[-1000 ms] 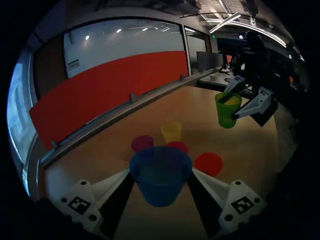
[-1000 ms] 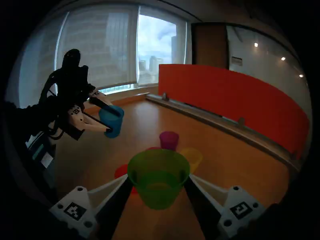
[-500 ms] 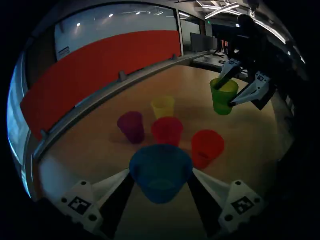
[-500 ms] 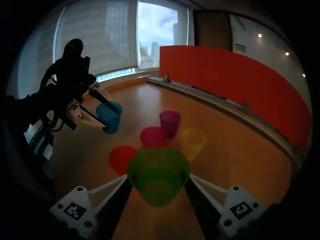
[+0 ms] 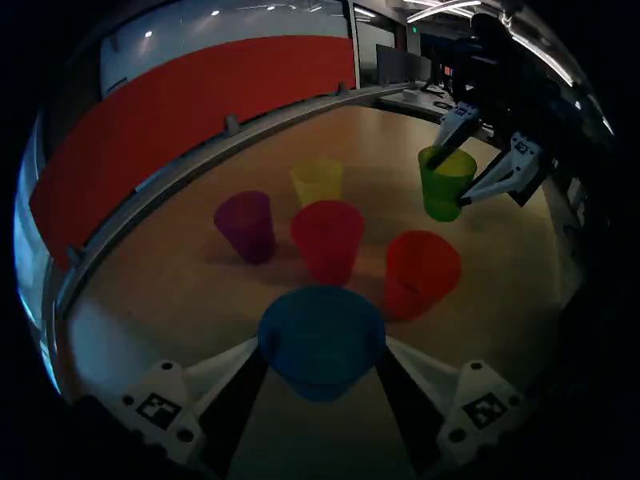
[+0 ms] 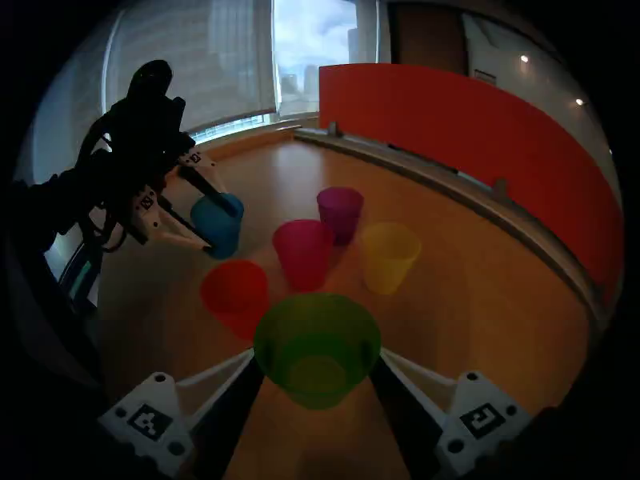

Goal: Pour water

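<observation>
A wooden surface [image 6: 480, 320] fills the middle of both views. A long red partition [image 6: 448, 120] runs along its far edge, in the upper right of the right gripper view. A bright window [image 6: 312, 40] stands at the top centre of that view.

In the left gripper view, the left gripper [image 5: 320, 356] rises from the bottom of the frame. Its two fingers press on the sides of the blue cup [image 5: 322, 340] at lower centre, clenched around it, and the cup is upright. In the right gripper view, the right gripper [image 6: 318, 364] likewise clasps the green cup [image 6: 318, 348] between both fingers at lower centre, mouth up. Each view also shows the other gripper farther off with its cup: green in the upper right of the left gripper view, blue at centre left of the right gripper view, in front of a dark sleeve [image 6: 72, 200].

Four cups stand upright on the surface between the two held ones. The pink cup [image 6: 303, 252] is in the middle, the red cup [image 6: 235, 294] at lower left of it, the purple cup [image 6: 339, 212] just behind it and the yellow cup [image 6: 389, 256] to its right. Whether any cup holds water cannot be told.
</observation>
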